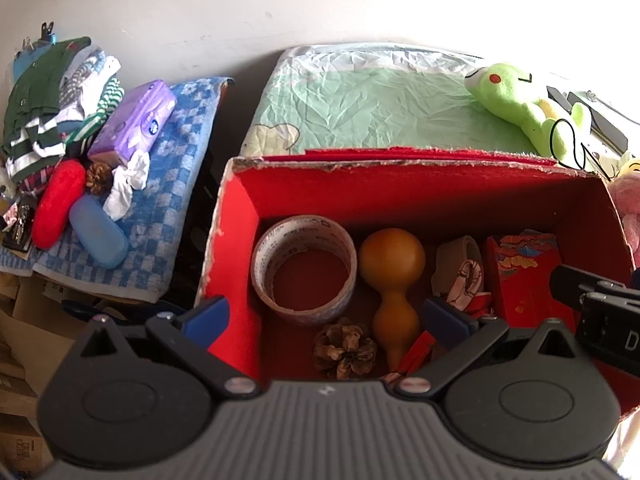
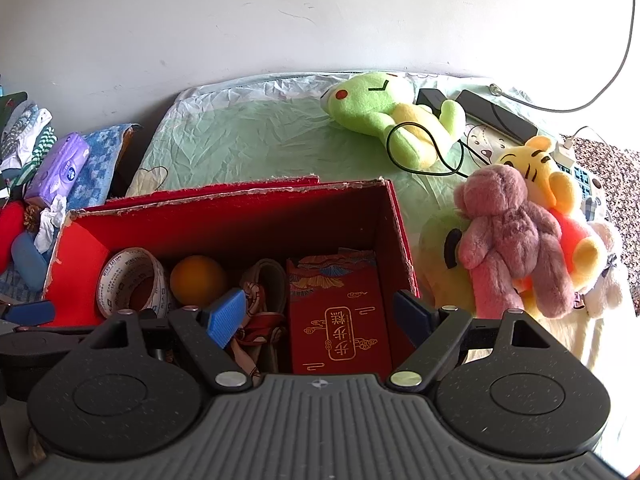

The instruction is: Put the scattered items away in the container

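We look down into the red box (image 1: 400, 188), which sits on a bed with a green sheet (image 1: 360, 100). Inside it, from left to right, we count a roll of printed tape (image 1: 304, 272) lying flat, an orange gourd (image 1: 394, 280) with a pine cone (image 1: 346, 350) at its narrow end, a beige roll with a patterned cloth (image 1: 464, 276), and a red packet with gold lettering (image 2: 340, 320) against the right wall.

Our left tongs (image 1: 332, 314) hang over the box with the blue pads spread wide and nothing between them. Our right tongs (image 2: 324, 314) hover above the red packet, also spread wide and empty.

Outside the box, a green frog plush (image 2: 384, 116) lies on the sheet behind it, and a pink bear (image 2: 508, 240) and a yellow bear (image 2: 560, 200) are piled just to its right. To the left, on a blue checked towel (image 1: 172, 184), rest a purple tissue pack (image 1: 132, 124), a red case (image 1: 56, 208), a blue case (image 1: 98, 232) and a 2nd pine cone (image 1: 98, 176).
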